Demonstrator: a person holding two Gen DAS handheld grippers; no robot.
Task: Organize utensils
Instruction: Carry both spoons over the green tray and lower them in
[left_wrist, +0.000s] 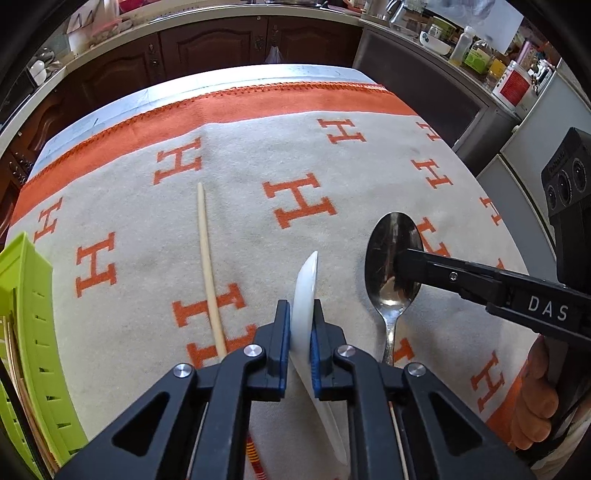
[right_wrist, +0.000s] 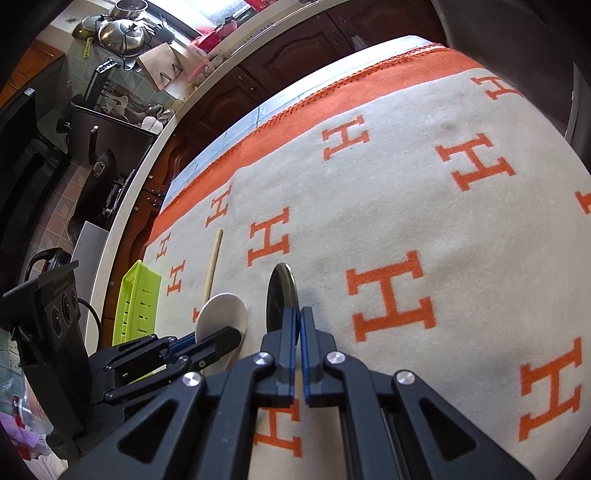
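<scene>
A white ceramic spoon (left_wrist: 304, 280) stands on edge between the blue pads of my left gripper (left_wrist: 300, 314), which is shut on it; its handle runs back under the gripper. To the right, my right gripper (left_wrist: 400, 266) is shut on the bowl of a metal spoon (left_wrist: 388, 236), whose handle points toward the near edge. In the right wrist view, my right gripper (right_wrist: 298, 321) pinches the metal spoon (right_wrist: 280, 291) edge-on, and my left gripper (right_wrist: 218, 338) holds the white spoon (right_wrist: 221, 310). I cannot tell whether either spoon touches the cloth.
A wooden chopstick (left_wrist: 208, 266) (right_wrist: 213, 266) lies on the H-patterned cloth (left_wrist: 295, 155). A green slotted basket (left_wrist: 33, 332) (right_wrist: 138, 302) holding sticks stands at the left edge. A hand (left_wrist: 535, 398) grips the right tool. Dark cabinets (left_wrist: 221, 44) and a cluttered counter (left_wrist: 480, 55) lie beyond.
</scene>
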